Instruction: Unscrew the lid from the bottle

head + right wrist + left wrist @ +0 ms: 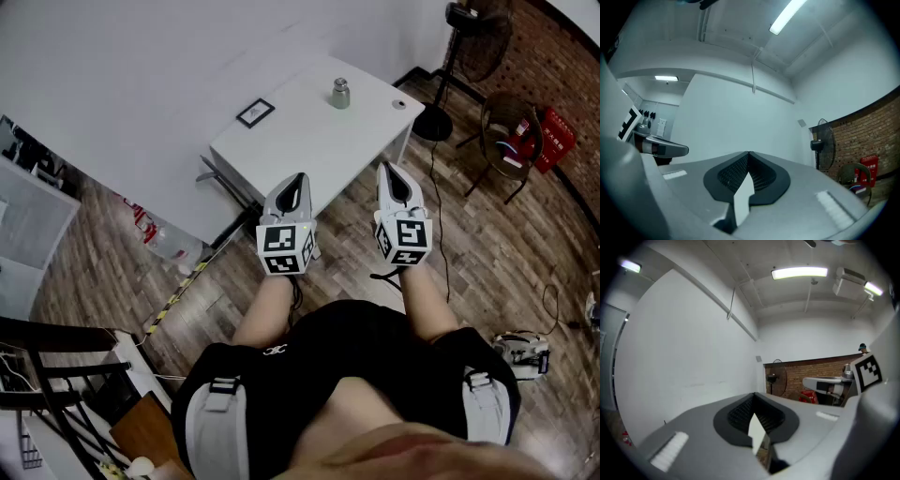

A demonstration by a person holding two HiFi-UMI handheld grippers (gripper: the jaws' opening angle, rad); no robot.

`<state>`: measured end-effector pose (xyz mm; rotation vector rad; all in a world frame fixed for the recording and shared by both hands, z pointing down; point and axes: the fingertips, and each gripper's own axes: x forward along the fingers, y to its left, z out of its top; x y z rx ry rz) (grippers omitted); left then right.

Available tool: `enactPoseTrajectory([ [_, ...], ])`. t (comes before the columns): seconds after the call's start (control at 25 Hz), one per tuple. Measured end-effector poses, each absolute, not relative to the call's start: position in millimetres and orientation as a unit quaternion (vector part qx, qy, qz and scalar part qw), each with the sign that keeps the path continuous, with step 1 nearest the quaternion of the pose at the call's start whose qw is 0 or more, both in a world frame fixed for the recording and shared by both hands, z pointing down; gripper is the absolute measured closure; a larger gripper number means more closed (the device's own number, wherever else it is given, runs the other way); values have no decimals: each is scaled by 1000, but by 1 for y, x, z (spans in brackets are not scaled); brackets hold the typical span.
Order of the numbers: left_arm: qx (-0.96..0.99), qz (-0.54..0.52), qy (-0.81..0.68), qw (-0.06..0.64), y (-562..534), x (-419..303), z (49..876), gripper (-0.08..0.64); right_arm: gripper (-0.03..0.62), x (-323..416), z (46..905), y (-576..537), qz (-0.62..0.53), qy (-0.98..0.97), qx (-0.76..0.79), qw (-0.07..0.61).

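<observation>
A small grey bottle (pixel 339 94) with its lid on stands upright toward the far side of the white table (pixel 309 141). My left gripper (pixel 294 180) is shut and empty, held off the table's near edge. My right gripper (pixel 389 171) is shut too, with nothing in it, beside the left one and at the same height. Both point upward at the wall and ceiling; in the left gripper view (pixel 753 399) and the right gripper view (pixel 748 157) the jaws meet at the tips and the bottle is out of sight.
A small framed marker card (pixel 255 112) lies at the table's left corner and a round dark disc (pixel 400 104) near its right edge. A standing fan (pixel 469 47), a chair (pixel 511 131) and a red crate (pixel 555 139) stand right of the table. Cables run over the wooden floor.
</observation>
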<state>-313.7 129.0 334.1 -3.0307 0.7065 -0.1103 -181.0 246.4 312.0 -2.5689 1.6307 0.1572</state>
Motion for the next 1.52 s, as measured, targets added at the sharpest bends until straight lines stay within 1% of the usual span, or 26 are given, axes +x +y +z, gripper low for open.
enactPoseTrajectory([
  [0.56,-971,-38,236,21,145,-268,337,506,591,-137,312,260,55,546,-834,52],
  [0.92,-970,-27,241,-1,163,-244,342,506,592,-111,321,274,54,556,-828,49],
  [1.08,-970,-34,241,19,167,-228,343,506,592,-92,321,280,56,547,-833,64],
  [1.36,-971,-40,233,19,149,-201,351,506,591,-64,326,263,61,534,-841,65],
  [1.52,-974,-36,224,3,135,-180,357,506,592,-47,333,248,53,536,-840,65],
])
